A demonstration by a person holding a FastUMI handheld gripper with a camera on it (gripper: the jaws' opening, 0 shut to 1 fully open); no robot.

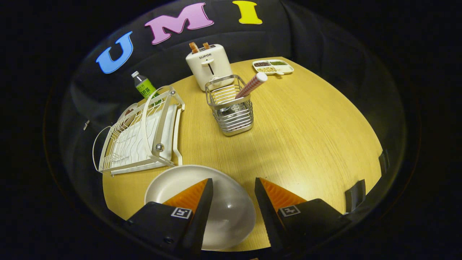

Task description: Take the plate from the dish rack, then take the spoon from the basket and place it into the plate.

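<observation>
The plate point(216, 213) lay flat on the wooden table point(306, 144), out of the dish rack point(140, 133) and just in front of it, with its near rim running under and between my fingers. I judged the first step finished: the rack stood bare of dishes, and the plate was resting on its own. My gripper point(233, 187) hung over the plate's near side with its fingers spread apart, pinching nothing; one finger lay across the plate, the other sat past its rim over bare table.

So I took the spoon point(251, 86) as the step in hand. It stood in the wire basket point(231, 108), well beyond my fingers and about in line with them, its striped handle leaning up and out over the far rim; the bowl end was hidden down among the wires. For the next move I reckoned I had to carry the open gripper forward and up, line it across that slanted handle, close on it above the basket's rim, and lift along the handle's lean so it would not catch the wires.

Behind the basket stood a toaster point(209, 66), with a bottle point(144, 86) beside the rack and a divided tray point(273, 66) further off.
</observation>
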